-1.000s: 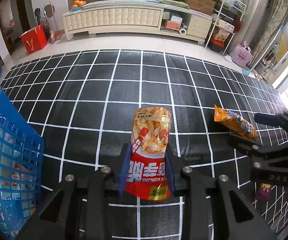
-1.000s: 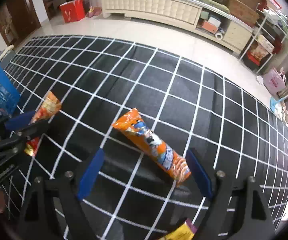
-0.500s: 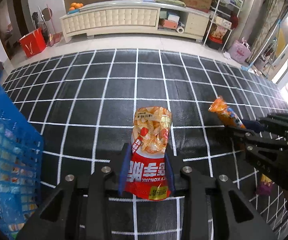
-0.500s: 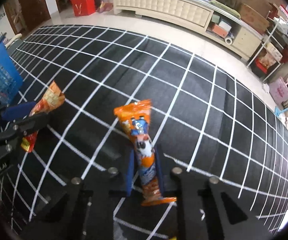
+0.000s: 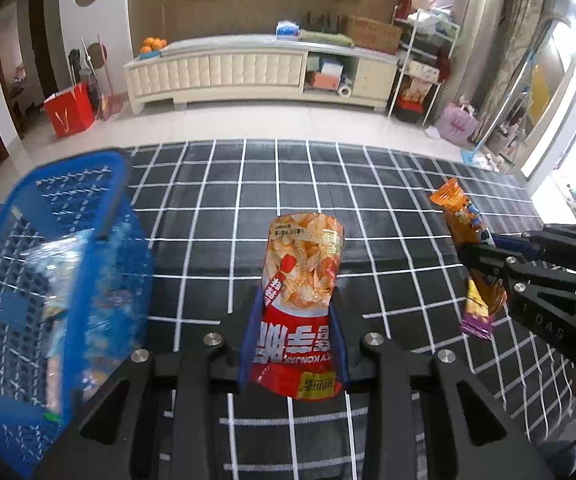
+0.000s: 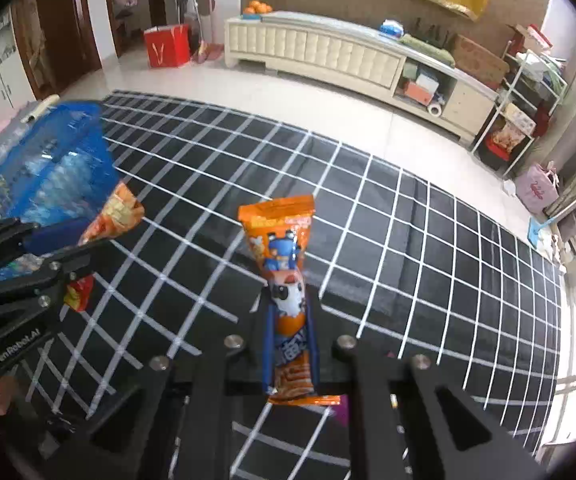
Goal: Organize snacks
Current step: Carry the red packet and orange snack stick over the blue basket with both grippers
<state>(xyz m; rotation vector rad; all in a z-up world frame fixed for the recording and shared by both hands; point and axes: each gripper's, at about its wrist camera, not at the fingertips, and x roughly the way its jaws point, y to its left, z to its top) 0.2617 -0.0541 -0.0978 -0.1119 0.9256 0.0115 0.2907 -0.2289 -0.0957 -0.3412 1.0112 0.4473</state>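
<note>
Both bags are now lifted off the checked mat [image 5: 207, 240]. The left gripper [image 5: 294, 344] squeezes the red chip bag [image 5: 302, 280] right beside the blue basket [image 5: 47, 280]; the right gripper [image 6: 292, 344] squeezes the orange snack bag [image 6: 283, 264] farther away. Dropping them in looks next.

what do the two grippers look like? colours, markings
Both are matte black, angular bodies with silver screw heads and blue finger pads. The left gripper reads "GenRobot.AI" in white on its side; the right gripper shows partial white lettering. No cables or sleeves visible.
</note>
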